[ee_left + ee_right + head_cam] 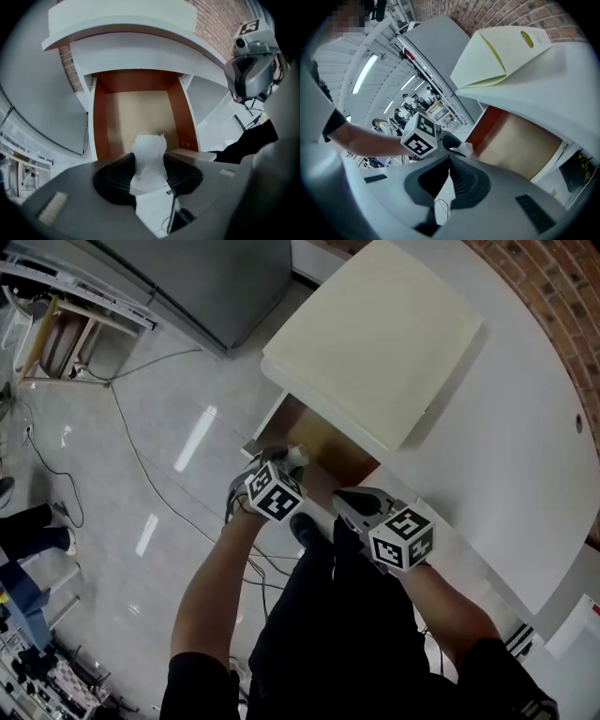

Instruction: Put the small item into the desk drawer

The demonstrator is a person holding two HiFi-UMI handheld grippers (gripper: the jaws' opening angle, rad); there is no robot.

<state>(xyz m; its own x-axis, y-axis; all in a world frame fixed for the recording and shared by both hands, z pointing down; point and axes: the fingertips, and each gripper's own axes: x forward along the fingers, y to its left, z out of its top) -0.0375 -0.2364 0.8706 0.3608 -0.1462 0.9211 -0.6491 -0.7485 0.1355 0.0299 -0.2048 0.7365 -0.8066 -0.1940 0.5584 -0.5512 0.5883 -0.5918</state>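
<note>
The desk drawer (323,446) stands pulled out under the white desk (506,456), showing a tan bottom (138,117) and red-brown sides. My left gripper (283,458) hangs over the drawer's front edge, shut on a small white crumpled item (149,159) that sticks up between its pads. In the right gripper view the same item (464,149) shows at the left gripper's tip, beside the drawer (520,140). My right gripper (345,500) hovers just right of the left one, near the desk's edge. Its jaws (450,161) meet at the tip with nothing between them.
A flat cream box (375,334) lies on the desk above the drawer. A grey cabinet (206,277) stands behind on the left, and cables (141,465) trail over the shiny floor. A brick wall (553,296) runs behind the desk. The person's legs are below the grippers.
</note>
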